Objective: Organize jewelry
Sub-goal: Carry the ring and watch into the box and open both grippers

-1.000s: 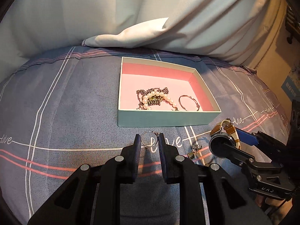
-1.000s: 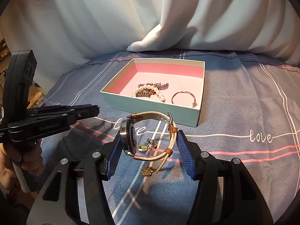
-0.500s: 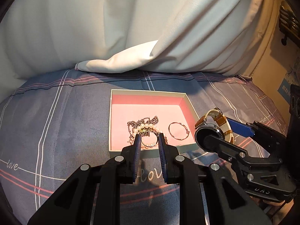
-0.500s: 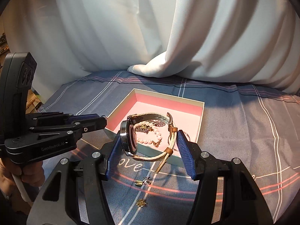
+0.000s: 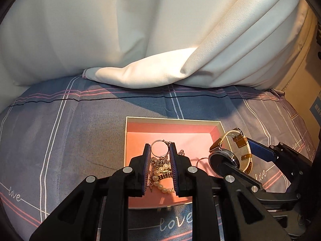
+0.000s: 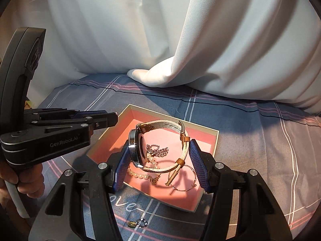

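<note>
Hovering over the open box [image 5: 218, 125], the left gripper [image 5: 160, 152] has its jaws drawn close together on a thin metal hoop ring [image 5: 159, 148], pinched at its two sides so the circle stands upright and faces the camera, just above the pink floor of the box. Beneath it in the box lie a pearl bracelet [image 5: 160, 177] and a tangle of chain [image 5: 158, 163], heaped together and running roughly front to back.

The right gripper [image 6: 158, 158] has its jaws spread about halfway, clamped on a wristwatch [image 6: 138, 146]: the round case presses against the left pad, dial turned sideways, and the pale woven strap arches up and over to the right pad, so the loop's long axis lies across the jaws. A loose tan strap end hangs down toward the box. The watch hangs above the box's near right part, over a second thin hoop [image 6: 183, 177] lying flat on the pink floor.

The box sits on a blue-grey bedsheet [image 5: 80, 124] with white and pink lines, white curtain [image 5: 140, 30] behind. A small charm [image 6: 141, 223] lies on the sheet in front of the box.
</note>
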The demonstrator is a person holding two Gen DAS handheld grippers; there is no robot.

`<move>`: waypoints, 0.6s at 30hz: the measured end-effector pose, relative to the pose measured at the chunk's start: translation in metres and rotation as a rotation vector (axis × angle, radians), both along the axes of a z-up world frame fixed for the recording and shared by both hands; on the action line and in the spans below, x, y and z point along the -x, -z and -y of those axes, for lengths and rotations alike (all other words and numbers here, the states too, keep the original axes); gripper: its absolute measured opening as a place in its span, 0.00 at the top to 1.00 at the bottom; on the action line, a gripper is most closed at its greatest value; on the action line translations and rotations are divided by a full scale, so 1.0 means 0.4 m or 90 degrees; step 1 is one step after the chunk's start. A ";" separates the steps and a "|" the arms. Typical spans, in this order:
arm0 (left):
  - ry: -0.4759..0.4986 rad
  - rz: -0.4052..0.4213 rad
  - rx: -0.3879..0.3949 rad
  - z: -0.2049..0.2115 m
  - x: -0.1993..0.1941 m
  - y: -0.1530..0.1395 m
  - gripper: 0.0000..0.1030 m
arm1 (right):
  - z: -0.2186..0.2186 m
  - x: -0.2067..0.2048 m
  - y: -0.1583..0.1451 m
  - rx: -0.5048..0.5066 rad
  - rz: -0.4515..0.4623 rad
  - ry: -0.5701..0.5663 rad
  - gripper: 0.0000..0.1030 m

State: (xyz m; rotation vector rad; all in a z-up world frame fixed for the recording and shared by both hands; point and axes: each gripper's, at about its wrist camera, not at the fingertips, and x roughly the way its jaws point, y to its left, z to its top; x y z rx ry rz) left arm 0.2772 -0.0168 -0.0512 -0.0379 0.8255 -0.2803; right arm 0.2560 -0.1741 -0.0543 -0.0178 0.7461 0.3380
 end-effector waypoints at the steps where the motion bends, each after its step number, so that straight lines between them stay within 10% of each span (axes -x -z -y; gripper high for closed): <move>1: 0.000 -0.004 -0.001 0.001 -0.004 0.006 0.82 | 0.001 -0.004 0.006 0.000 -0.004 0.001 0.44; 15: -0.011 -0.074 0.008 0.006 -0.078 0.061 0.82 | -0.024 -0.059 0.072 0.037 -0.068 0.002 0.43; 17: 0.008 -0.095 0.014 0.008 -0.086 0.065 0.68 | -0.032 -0.064 0.082 0.052 -0.095 0.000 0.36; 18: 0.005 -0.101 0.007 0.006 -0.086 0.063 0.39 | -0.034 -0.060 0.083 0.065 -0.094 0.005 0.23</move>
